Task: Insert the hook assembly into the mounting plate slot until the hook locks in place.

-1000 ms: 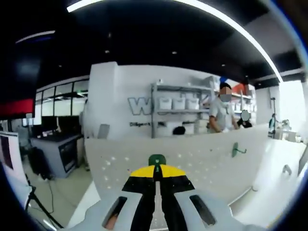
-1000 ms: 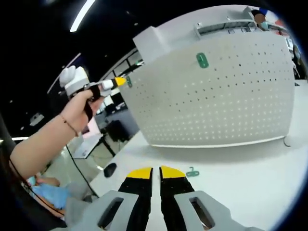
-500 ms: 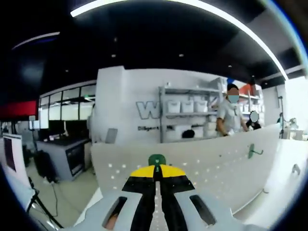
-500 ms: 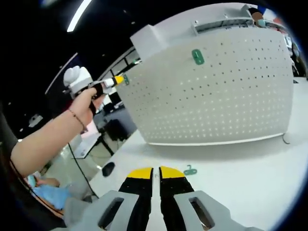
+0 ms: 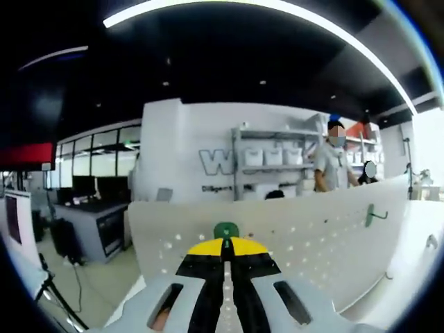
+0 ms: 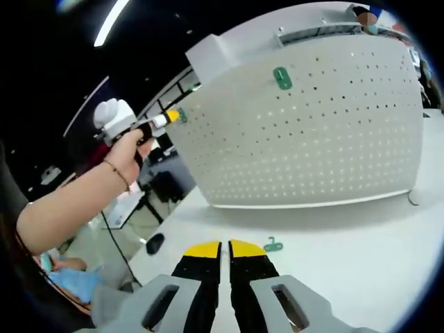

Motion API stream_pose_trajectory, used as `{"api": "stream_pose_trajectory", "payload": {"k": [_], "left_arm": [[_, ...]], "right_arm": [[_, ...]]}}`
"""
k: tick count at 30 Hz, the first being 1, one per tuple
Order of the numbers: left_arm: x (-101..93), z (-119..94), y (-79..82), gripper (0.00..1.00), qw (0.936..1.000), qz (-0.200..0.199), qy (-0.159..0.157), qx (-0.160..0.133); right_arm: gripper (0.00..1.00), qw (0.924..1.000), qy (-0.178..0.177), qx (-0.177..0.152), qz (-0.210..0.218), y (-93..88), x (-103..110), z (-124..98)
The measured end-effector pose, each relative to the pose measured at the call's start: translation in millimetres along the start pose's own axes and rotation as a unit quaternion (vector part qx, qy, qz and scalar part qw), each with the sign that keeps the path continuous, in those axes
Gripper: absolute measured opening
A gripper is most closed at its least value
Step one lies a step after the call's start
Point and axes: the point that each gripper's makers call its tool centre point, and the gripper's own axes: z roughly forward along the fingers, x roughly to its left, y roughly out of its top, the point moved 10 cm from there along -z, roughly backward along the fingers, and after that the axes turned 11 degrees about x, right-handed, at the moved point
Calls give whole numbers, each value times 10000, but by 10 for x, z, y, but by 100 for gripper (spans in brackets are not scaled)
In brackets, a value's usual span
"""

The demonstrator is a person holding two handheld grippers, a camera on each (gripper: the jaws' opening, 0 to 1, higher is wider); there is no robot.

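**Green hook held up at the board's edge**

A green hook (image 5: 226, 230) is pinched in the shut left gripper (image 5: 226, 244) and is held near the top left edge of the white holed board (image 6: 312, 132). It is not yet pushed in. Next, a hole must be lined up (a careful job). The right gripper (image 6: 223, 248) is closed on nothing, low over the table (image 6: 361, 257), near a spare hook (image 6: 273, 245). Another hook (image 6: 281, 78) is already hung. Since a second ago, the left gripper has been raised a little.

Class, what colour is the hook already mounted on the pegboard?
Green hook, clearest in the right gripper view.
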Motion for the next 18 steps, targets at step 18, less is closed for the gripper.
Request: {"api": "stream_pose_trajectory", "payload": {"k": [18], "left_arm": [[10, 99, -82, 2, 10000, -78, 6, -12]], "right_arm": [[1, 10000, -14, 46, 46, -20, -44, 23]]}}
